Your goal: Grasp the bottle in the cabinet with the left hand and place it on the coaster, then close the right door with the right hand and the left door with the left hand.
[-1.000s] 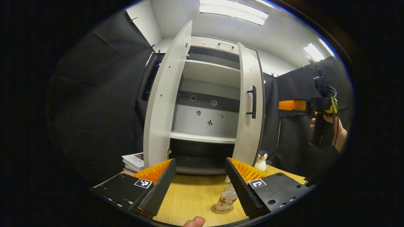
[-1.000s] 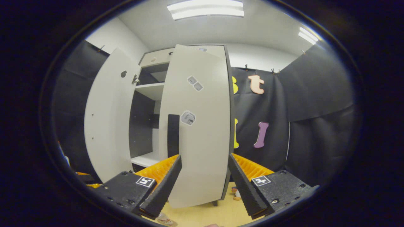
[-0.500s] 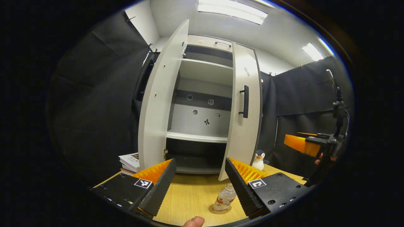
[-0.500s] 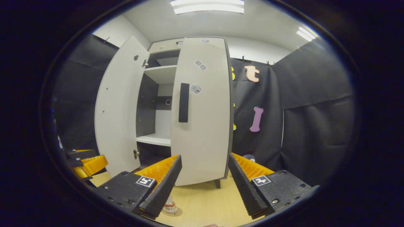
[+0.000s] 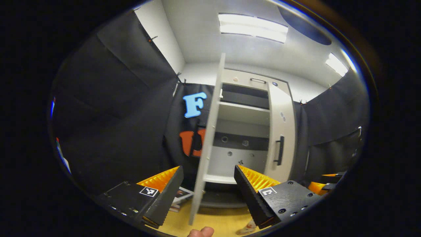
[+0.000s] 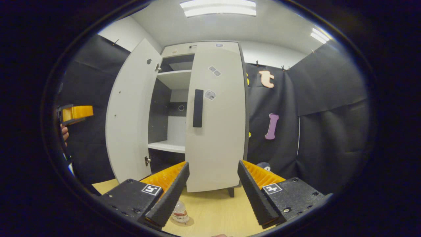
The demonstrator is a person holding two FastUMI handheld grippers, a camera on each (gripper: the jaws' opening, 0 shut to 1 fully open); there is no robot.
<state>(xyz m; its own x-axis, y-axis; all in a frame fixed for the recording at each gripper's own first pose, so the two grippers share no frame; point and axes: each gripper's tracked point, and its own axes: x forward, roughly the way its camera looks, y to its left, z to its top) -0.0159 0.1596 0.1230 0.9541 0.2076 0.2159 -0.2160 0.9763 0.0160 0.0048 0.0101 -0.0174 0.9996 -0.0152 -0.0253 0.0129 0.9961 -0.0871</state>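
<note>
Cabinets: one (image 6: 184,112), standing on the table (image 6: 217,214).
Doors: two, the left door (image 6: 128,118) and the right door (image 6: 218,118).
Door handles: one dark handle (image 6: 197,108) on the right door.
Bottles: one (image 6: 179,213).
Coasters: one (image 6: 186,223), under the bottle.
Tools: two, the left tool (image 5: 206,196) and the right tool (image 6: 213,194).
Ceiling lights: two, a long one (image 6: 218,8) and a smaller one (image 6: 319,35).

The cabinet (image 6: 215,131) is pale grey with a black door handle (image 6: 197,108). The desk (image 6: 217,217) shows light yellow wood grain. The bottle (image 6: 180,214) is clear with a red-and-white label.
</note>
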